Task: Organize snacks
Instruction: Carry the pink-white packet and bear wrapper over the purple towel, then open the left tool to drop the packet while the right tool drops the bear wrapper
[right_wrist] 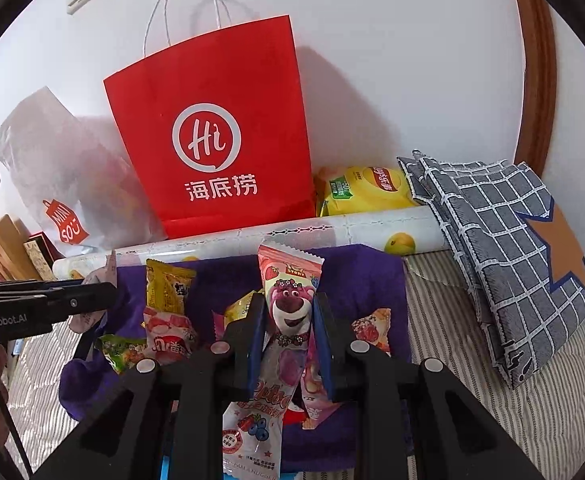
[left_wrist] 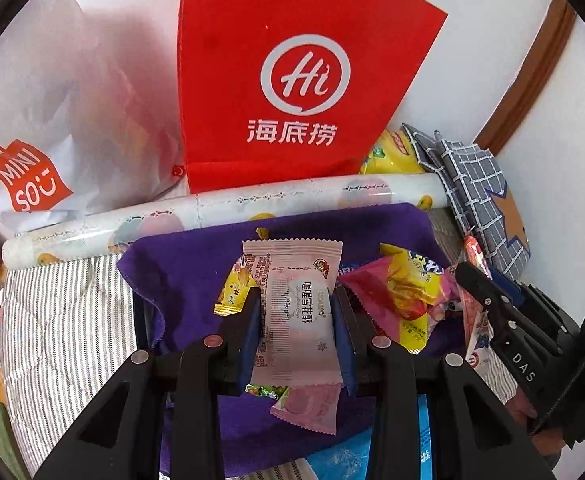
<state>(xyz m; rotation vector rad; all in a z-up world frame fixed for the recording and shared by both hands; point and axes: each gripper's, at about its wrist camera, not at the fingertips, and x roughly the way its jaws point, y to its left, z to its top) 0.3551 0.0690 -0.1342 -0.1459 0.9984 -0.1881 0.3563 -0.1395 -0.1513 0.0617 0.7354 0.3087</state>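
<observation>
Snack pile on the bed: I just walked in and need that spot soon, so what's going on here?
A person is sorting snacks with a handheld gripper in each hand. The left gripper is shut on a pale pink snack packet; the right gripper is shut on a pink bear packet. Both hover over a purple cloth strewn with loose snack packets. A red paper bag and a white plastic bag stand against the wall behind.
</observation>
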